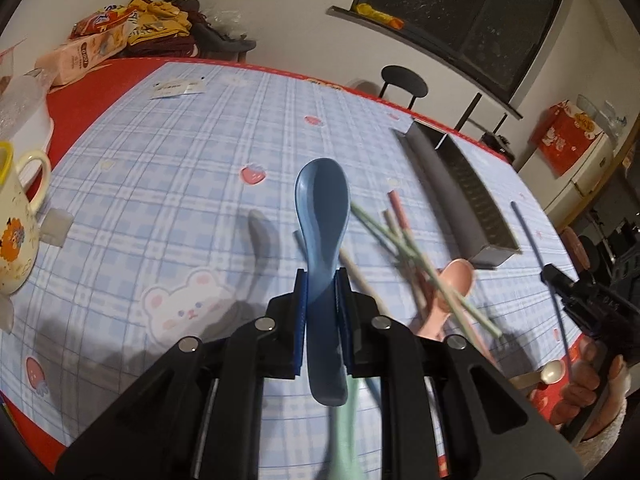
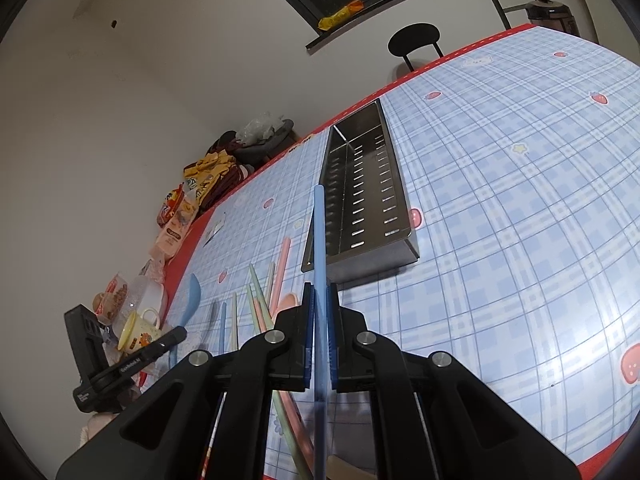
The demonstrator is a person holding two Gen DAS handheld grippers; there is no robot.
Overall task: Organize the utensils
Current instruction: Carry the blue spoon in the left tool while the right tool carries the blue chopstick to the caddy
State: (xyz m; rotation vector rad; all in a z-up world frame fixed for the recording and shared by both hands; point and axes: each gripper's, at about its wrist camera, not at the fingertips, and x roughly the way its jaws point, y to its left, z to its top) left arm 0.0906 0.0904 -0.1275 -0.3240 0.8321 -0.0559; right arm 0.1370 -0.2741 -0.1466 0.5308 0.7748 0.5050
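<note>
My left gripper is shut on a blue spoon by its handle and holds it above the checked tablecloth. My right gripper is shut on a blue chopstick that points toward the near end of the slotted metal utensil tray. The tray also shows in the left wrist view. Loose green, pink and beige chopsticks and a pink spoon lie piled on the cloth between the grippers. The blue chopstick and right gripper show at the right of the left wrist view.
A yellow mug and a clear lidded container stand at the table's left edge. Snack packets and clothes are piled at the far corner. A black chair stands behind the table. A small beige spoon lies near the right hand.
</note>
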